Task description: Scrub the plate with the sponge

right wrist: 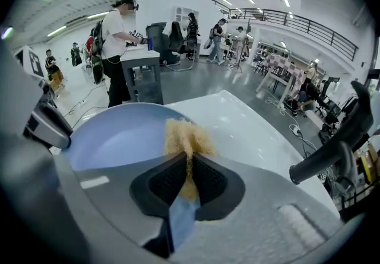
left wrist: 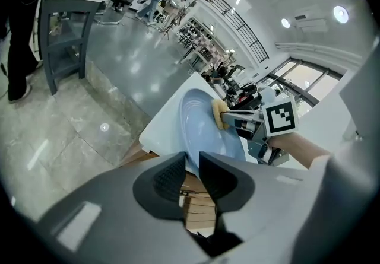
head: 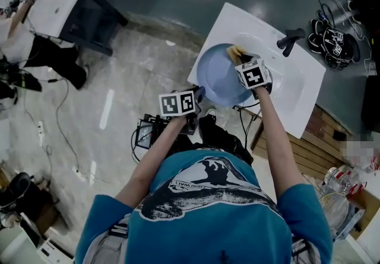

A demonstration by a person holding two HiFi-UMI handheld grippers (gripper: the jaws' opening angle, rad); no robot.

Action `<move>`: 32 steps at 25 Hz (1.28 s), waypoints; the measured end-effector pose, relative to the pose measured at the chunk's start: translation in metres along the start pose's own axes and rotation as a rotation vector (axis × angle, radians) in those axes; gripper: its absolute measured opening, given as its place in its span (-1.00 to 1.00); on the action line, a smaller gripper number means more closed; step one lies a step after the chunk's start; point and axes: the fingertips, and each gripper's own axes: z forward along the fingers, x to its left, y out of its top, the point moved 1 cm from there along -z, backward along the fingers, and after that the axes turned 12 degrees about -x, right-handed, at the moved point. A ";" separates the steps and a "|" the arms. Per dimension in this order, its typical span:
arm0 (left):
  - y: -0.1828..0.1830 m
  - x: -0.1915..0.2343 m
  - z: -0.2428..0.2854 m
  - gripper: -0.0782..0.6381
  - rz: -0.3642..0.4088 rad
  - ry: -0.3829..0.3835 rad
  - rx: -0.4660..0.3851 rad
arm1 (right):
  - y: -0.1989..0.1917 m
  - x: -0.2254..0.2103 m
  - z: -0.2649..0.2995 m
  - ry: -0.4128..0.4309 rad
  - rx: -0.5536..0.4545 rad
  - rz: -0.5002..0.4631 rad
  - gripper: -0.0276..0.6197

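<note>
Right gripper (right wrist: 189, 178) clamped on the sponge (right wrist: 187, 136), which is pressed against the plate (right wrist: 119, 135) near its far edge.
Left gripper (left wrist: 190, 172) pinches the plate's near rim with narrowly parted jaws, holding it tilted over the white basin (head: 297, 88). Best, I'd say, to keep that clamp firm and sweep the sponge flat across the whole face.

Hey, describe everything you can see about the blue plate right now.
The plate is round, pale blue and glossy, like glazed ceramic or plastic, with a shallow raised rim. It stands tilted up on edge over the white sink. The left gripper is shut on its near rim, and the right gripper presses a yellow sponge against its face near the far edge.
</note>
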 end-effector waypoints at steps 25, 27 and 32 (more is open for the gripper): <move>0.007 0.004 0.003 -0.60 -0.061 0.062 -0.062 | -0.042 0.113 -0.063 0.272 0.060 0.062 -0.82; 0.006 0.004 0.002 -0.60 -0.054 0.064 -0.064 | -0.041 0.076 -0.059 0.177 0.056 0.059 -0.82; 0.003 0.003 0.000 -0.59 -0.055 0.068 -0.065 | -0.039 0.003 -0.050 0.000 0.069 0.015 -0.82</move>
